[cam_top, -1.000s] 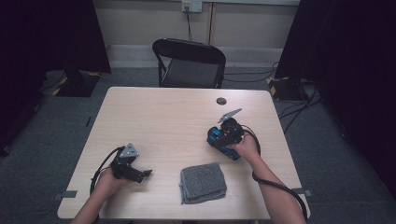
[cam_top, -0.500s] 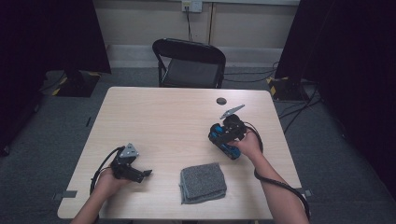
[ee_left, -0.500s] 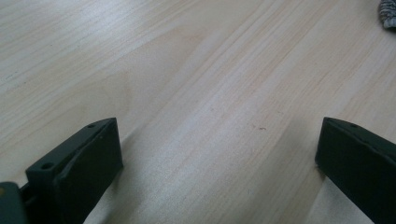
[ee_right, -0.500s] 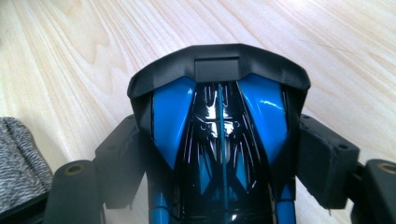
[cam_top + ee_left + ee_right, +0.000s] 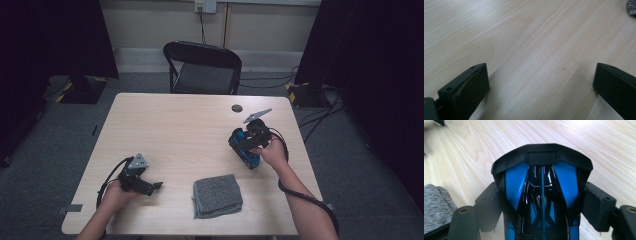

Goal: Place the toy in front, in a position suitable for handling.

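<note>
I had the right tongs [image 5: 239, 145] clamped on the blue and black toy car [image 5: 541, 192], one jaw pressed against each flank, and the car hung clear above the right half of the surface [image 5: 190, 125], tilted in the hand. The left tongs [image 5: 157, 186] rested low near the front left of the surface, jaws spread wide with only bare wood between them.

To carry this lift well, I judged I should keep the squeeze even on both flanks, since the car's shell looked glossy and tapered and could slide forward out of the jaws if the wrist tipped further. A slow, level travel seemed safest, and if the folded grey cloth [image 5: 217, 195] near the front edge was the goal, I would bring the car down flat over its middle before easing the jaws apart. The left tongs sat just beside that cloth and could steady a corner of it.

Much stayed unclear. In the right gripper view the car's underside and wheels were hidden, and its rear was cut off at the bottom edge. The small dark round thing [image 5: 237, 108] near the far edge was too small to identify; possibly a cap.
</note>
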Action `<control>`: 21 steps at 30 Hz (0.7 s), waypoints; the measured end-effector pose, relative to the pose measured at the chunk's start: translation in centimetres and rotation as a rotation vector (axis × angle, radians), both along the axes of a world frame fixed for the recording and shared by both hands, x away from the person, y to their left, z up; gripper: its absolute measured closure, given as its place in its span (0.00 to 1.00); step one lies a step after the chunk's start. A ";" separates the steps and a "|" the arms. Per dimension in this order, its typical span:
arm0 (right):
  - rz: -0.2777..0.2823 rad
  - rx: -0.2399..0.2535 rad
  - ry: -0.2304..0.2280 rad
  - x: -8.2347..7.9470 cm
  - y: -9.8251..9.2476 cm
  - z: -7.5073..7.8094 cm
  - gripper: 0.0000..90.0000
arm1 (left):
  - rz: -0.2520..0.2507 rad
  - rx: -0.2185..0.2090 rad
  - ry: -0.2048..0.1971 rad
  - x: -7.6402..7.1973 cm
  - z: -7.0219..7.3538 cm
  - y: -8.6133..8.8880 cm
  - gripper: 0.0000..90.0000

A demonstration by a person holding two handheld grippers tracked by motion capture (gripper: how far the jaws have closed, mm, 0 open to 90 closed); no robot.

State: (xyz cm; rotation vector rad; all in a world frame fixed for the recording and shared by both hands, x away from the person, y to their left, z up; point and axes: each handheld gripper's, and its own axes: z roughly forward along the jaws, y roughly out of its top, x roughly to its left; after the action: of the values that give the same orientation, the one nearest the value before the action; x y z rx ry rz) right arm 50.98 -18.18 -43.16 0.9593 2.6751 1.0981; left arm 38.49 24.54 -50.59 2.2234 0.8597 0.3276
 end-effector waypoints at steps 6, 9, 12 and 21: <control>-0.076 0.026 0.025 0.5 -0.1 0.8 0.28 | 0.000 0.000 0.000 0.0 0.0 0.0 0.00; -0.122 0.040 0.054 0.8 0.2 0.7 0.28 | 0.000 0.000 0.000 0.0 0.0 0.0 0.00; -0.143 0.036 0.062 1.0 1.1 0.6 0.28 | 0.000 0.000 0.000 0.0 0.0 0.0 0.00; -0.196 -0.008 0.074 2.4 4.1 -0.9 0.28 | 0.000 0.000 0.000 0.0 0.0 0.0 0.00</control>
State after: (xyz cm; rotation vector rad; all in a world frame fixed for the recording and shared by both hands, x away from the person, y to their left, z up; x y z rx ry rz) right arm 53.37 -14.06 -44.04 1.2524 2.5701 1.0291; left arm 38.49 24.54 -50.59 2.2232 0.8598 0.3273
